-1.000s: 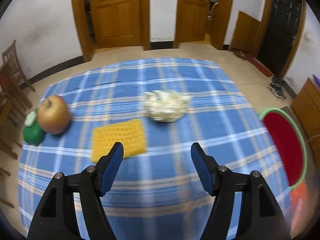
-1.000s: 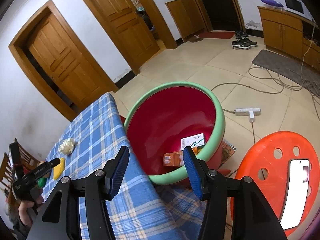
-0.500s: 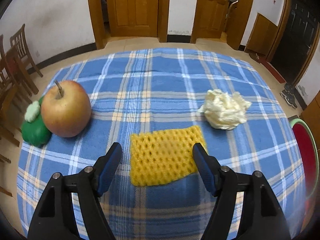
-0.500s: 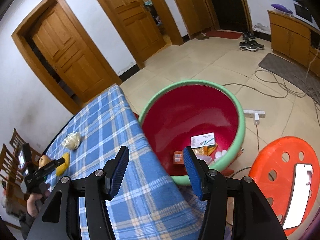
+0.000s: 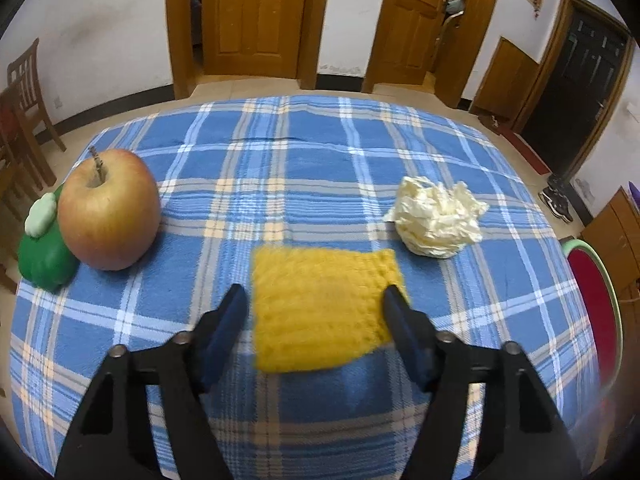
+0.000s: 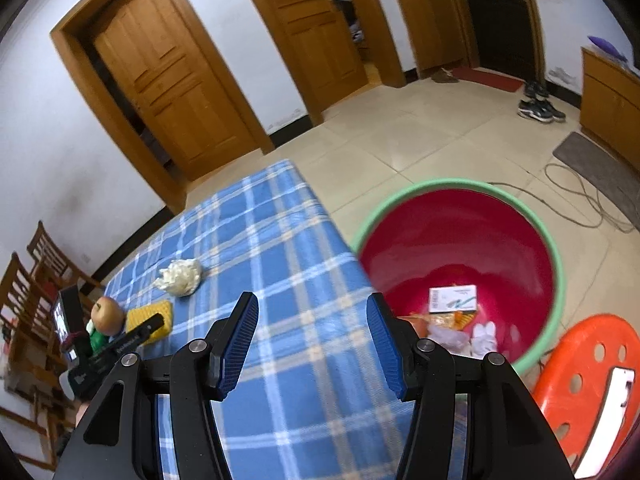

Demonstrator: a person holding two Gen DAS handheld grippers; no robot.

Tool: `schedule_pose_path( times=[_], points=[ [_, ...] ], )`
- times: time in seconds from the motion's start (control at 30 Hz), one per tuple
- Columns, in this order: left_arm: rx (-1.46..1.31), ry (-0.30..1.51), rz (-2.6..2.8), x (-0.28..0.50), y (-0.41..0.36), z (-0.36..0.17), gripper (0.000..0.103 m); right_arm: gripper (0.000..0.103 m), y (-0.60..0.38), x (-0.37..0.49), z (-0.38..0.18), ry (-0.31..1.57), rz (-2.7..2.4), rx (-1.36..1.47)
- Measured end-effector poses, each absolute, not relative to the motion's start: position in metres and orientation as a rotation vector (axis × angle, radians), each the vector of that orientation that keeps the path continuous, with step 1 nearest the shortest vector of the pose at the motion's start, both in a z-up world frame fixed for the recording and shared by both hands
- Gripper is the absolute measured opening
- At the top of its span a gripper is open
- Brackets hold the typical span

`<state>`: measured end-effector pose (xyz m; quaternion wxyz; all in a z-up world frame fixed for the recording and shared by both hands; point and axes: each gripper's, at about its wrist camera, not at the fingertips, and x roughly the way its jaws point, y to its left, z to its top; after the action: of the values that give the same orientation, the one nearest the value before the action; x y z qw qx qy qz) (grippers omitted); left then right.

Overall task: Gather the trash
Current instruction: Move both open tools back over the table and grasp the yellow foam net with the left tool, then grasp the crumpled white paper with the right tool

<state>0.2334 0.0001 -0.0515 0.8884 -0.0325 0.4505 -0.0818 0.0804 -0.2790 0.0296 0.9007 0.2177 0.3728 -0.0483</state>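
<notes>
I am bringing my left claw (image 5: pixel 314 310) down over the yellow foam net (image 5: pixel 324 306), which is lying flat on the blue checked worktop (image 5: pixel 280 168) near its front edge, with the fingers spread wide on either side of it. To take it well, I judge I should be lowering until the fingertips (image 5: pixel 236 300) are pressing the cloth, then closing slowly so the soft mesh bunches up between the pads rather than sliding out flat. The net is a rough rectangle, its long axis running left to right across my view, slightly tilted so the right end sits farther away; my fingers are straddling that long axis, so it will have to crumple a good deal. The crumpled paper ball (image 5: pixel 436 216) is waiting far-right of it, and the apple (image 5: pixel 110 210) to the left is not trash. My right claw (image 6: pixel 312 334) is hanging wide and empty over the worktop's right edge, beside the red bin (image 6: pixel 460 248) on the floor.
</notes>
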Motion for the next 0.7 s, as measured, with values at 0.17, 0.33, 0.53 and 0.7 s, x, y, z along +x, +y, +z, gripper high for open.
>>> schedule_pose_path(
  times=[0.17, 0.33, 0.53, 0.7],
  points=[
    [-0.089, 0.933, -0.233, 0.227, -0.005, -0.048, 0.025, 0.058, -0.252, 0.105, 0.028, 0.79, -0.056, 0.417],
    [-0.1, 0.926, -0.248, 0.224, -0.004, -0.044, 0.018, 0.058, -0.228, 0.124, 0.021, 0.81, -0.022, 0.413],
    [-0.145, 0.859, -0.183, 0.224, 0.022, -0.026, 0.018, 0.058, -0.205, 0.14, 0.011, 0.827, -0.001, 0.426],
    [-0.162, 0.794, -0.124, 0.223, 0.041, -0.011, 0.018, 0.058, -0.185, 0.15, 0.007, 0.828, 0.019, 0.405]
  ],
)
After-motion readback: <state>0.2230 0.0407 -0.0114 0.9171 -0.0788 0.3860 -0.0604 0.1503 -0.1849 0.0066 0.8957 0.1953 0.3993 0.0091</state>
